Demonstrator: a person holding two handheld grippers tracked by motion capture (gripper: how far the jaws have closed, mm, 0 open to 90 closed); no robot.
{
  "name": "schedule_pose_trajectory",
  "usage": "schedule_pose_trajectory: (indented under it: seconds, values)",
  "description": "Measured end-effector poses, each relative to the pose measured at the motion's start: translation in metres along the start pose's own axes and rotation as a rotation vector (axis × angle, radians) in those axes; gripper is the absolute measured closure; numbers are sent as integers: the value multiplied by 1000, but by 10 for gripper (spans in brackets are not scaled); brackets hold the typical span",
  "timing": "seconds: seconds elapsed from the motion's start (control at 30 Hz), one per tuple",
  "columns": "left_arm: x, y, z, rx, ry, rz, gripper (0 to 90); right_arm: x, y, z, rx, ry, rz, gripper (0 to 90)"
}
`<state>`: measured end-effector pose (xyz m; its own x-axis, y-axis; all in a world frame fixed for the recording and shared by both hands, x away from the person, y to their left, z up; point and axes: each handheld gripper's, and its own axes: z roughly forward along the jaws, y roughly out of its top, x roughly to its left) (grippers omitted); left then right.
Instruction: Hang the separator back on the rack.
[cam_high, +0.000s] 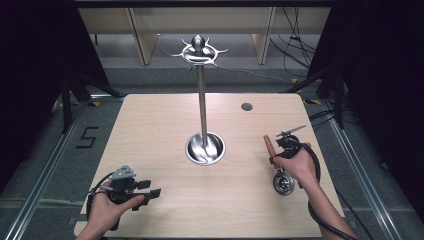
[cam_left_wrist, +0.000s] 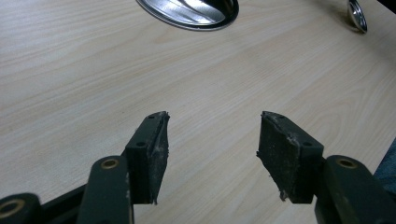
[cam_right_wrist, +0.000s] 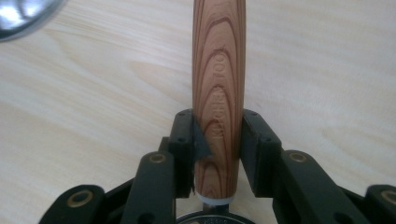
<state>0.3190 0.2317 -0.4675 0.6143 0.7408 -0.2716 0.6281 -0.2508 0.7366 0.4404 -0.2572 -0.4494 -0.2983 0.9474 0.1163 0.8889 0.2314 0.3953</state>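
Observation:
A utensil with a wooden handle (cam_high: 269, 145) and a round metal head (cam_high: 283, 183) is at the table's right side. My right gripper (cam_high: 274, 159) is shut on the handle's lower end, close to the head. The right gripper view has the grained handle (cam_right_wrist: 219, 70) running away between both pads of the gripper (cam_right_wrist: 218, 140), with the metal head (cam_right_wrist: 210, 218) just below. My left gripper (cam_high: 151, 189) rests at the front left, open and holding nothing; its view shows the gripper (cam_left_wrist: 212, 140) over bare wood.
A steel stand rises mid-table: a round dish base (cam_high: 205, 149), a tall pole (cam_high: 202, 105) and a crown of hooks (cam_high: 200, 52). The base (cam_left_wrist: 196, 11) lies ahead of the left gripper. A dark hole (cam_high: 246, 106) marks the far right of the table (cam_high: 150, 125).

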Motion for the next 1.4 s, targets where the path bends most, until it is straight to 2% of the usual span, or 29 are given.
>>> schedule_pose_trajectory:
  seconds: [0.07, 0.1, 0.17, 0.2, 0.23, 0.27, 0.3, 0.37, 0.4, 0.43, 0.6, 0.63, 0.67, 0.7, 0.73, 0.77, 0.83, 0.87, 0.9, 0.93, 0.97, 1.07, 1.13, 1.23, 1.27, 1.3, 1.33, 1.37, 1.4]
  values:
    - [0, 0, 0, -7, 3, -1, 420, -1, -9, -9, -58, 15, -16, 688]
    - [1, 0, -1, 15, 3, 20, 420, -5, -13, -11, -111, 38, -83, 688]
    - [-1, 0, 0, -4, 3, -3, 420, -7, -20, -18, -154, 69, -100, 688]
    - [-1, 0, 0, -7, 0, 3, 420, -9, -22, -20, -185, 81, -116, 688]
    - [-1, 0, 0, -10, 5, 5, 420, -8, -25, -26, -187, 89, -120, 688]
    - [-2, 0, 0, -12, 14, -1, 420, -8, -27, -31, -199, 66, -137, 688]
    - [-1, 0, 0, -20, 5, -1, 420, -8, -29, -33, -218, 72, -139, 688]
    - [-1, 0, 0, -20, 5, -2, 420, -9, -33, -36, -273, 39, -153, 689]
    - [-2, 0, -1, -11, 19, -4, 420, -8, -35, -38, -296, 67, -159, 688]
    - [-1, 0, 0, -20, 5, -1, 420, -6, -37, -41, -307, 74, -130, 689]
    - [-1, 0, -1, -15, 5, 5, 420, -6, -36, -46, -448, 73, -194, 689]
    - [0, 0, -2, -1, 8, 20, 420, -4, -35, -48, -454, 84, -186, 689]
    - [0, 0, -2, -11, 7, 8, 420, -2, -34, -50, -470, 74, -195, 689]
    - [-1, 0, -1, -14, 8, 4, 420, 1, -33, -51, -483, 84, -167, 689]
    - [0, 0, -2, -13, 6, 5, 420, 3, -32, -54, -482, 87, -169, 689]
    - [-1, 0, -1, -15, 8, 4, 420, 1, -30, -54, -513, 80, -213, 689]
    - [-1, 0, -1, -21, 8, 0, 420, 7, -30, -57, -512, 94, -177, 689]
    - [-1, 0, -1, -21, 8, -1, 420, 6, -28, -58, -526, 89, -218, 689]
    - [-1, 0, -1, -21, 9, 0, 420, 7, -27, -59, -539, 80, -227, 689]
    - [-1, 0, -1, -22, 9, -1, 420, 10, -27, -60, -539, 94, -217, 689]
    - [-1, 0, -1, -25, 7, -1, 420, 10, -26, -60, -549, 101, -232, 689]
    - [-1, 0, -1, -25, 6, 1, 419, 14, -26, -63, -569, 90, -241, 689]
    - [-1, 0, -1, -24, 6, 2, 419, 18, -26, -66, -560, 115, -216, 689]
    - [-1, 0, -1, -25, 8, 1, 419, 20, -24, -69, -600, 106, -235, 689]
    - [-1, 0, -2, -25, 8, 1, 419, 23, -24, -70, -592, 122, -222, 689]
    - [-1, 0, -2, -26, 8, 1, 419, 23, -22, -71, -613, 111, -242, 689]
    - [-1, 0, -2, -26, 8, 1, 419, 25, -22, -71, -612, 122, -230, 689]
    - [-1, 0, -1, -25, 8, 1, 419, 23, -21, -73, -605, 112, -259, 689]
    - [-1, 0, -1, -25, 8, 1, 419, 25, -22, -74, -605, 119, -239, 689]
